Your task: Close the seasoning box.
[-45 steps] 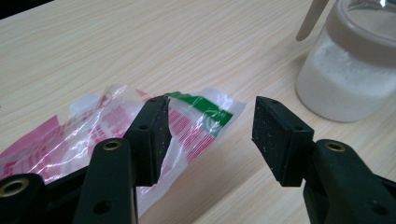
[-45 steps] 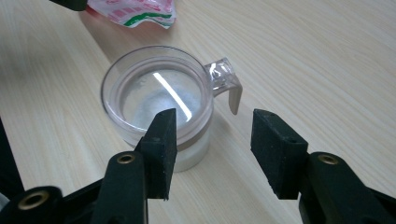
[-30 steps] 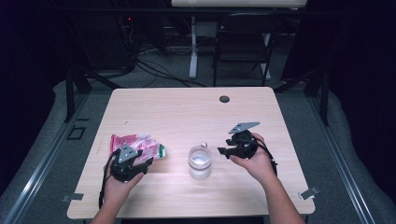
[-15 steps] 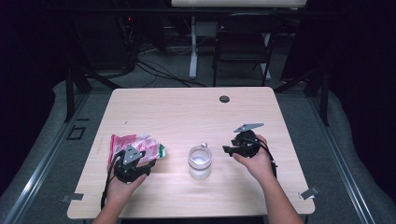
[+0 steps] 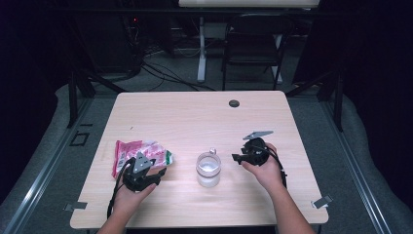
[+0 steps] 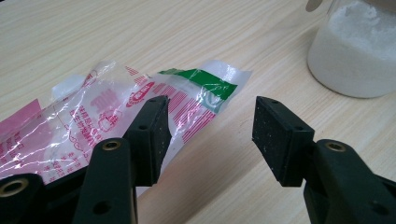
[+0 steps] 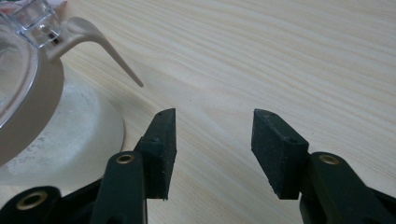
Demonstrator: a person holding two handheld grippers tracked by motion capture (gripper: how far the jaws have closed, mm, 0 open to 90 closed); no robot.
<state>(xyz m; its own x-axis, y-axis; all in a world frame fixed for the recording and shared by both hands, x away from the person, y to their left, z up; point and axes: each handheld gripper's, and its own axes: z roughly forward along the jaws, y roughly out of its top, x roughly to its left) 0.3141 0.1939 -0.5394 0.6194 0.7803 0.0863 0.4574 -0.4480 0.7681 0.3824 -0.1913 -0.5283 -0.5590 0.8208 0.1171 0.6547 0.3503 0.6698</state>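
Beside the jar (image 5: 208,169): packet (image 5: 141,152) unopened, ungrasped; left gripper (image 6: 208,135) jaws apart over it; right gripper (image 7: 212,149) jaws apart, empty.

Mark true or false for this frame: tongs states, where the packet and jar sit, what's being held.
1. The left tongs are open. True.
2. The left tongs grip the plastic packet. False: one jaw lies over it, nothing is clamped.
3. The jar stands between the two tongs. True.
4. The right tongs are shut on the jar's latch. False: they are open over bare table.
5. The jar holds a white powder. True.
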